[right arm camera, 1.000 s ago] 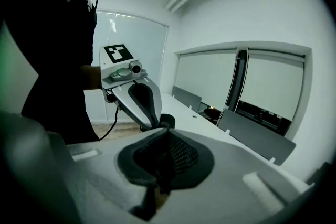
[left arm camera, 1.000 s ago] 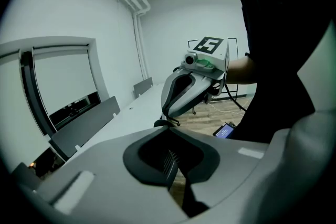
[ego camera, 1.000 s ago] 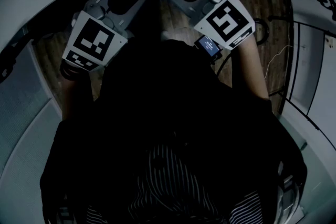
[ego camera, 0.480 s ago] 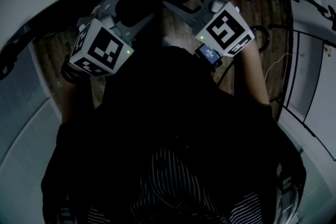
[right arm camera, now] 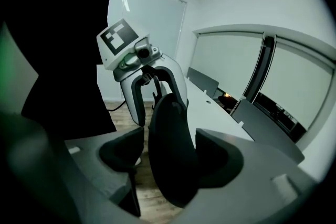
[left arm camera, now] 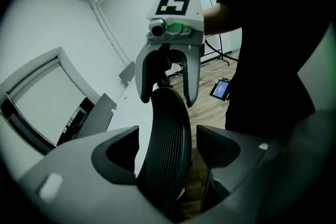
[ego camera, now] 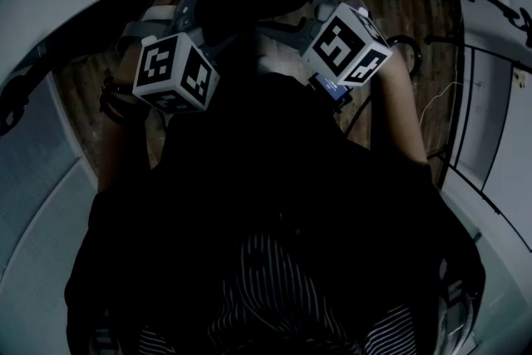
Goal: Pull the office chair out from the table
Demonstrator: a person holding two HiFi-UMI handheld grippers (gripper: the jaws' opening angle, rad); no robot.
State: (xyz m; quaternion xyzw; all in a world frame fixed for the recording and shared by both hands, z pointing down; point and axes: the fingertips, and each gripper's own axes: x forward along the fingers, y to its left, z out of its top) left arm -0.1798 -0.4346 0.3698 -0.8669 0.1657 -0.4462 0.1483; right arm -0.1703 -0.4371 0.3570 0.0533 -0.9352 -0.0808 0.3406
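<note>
- At about ten o'clock in the head view we hold the left gripper (left arm camera: 166,140), and its marker cube (ego camera: 174,72) is tipped up toward the camera.
- Its jaws have just been opening and now stand apart. The ribbed top edge of the office chair (left arm camera: 164,128) runs upright between them.
- That edge lies close to the jaw at nine o'clock, and we cannot tell whether it touches. A plain gap separates it from the jaw at three o'clock, so nothing is clamped.
- The chair sits at twelve o'clock in the head view, a dark shape between our two hands. The pale desk (right arm camera: 215,110) curves past just beyond it.
- At about one o'clock we hold the right gripper (right arm camera: 168,145), with the other marker cube (ego camera: 345,46) tilted toward us.
- Its jaws have also just been opening and are spread. The dark rim of the same backrest stands between them with space on both sides, unpressed.
- In each gripper view the opposite gripper faces us at twelve o'clock, straddling the same top edge.
- In the left gripper view, a wooden floor (left arm camera: 210,73) shows at two o'clock, and a small lit screen (left arm camera: 221,89) lies on it.
</note>
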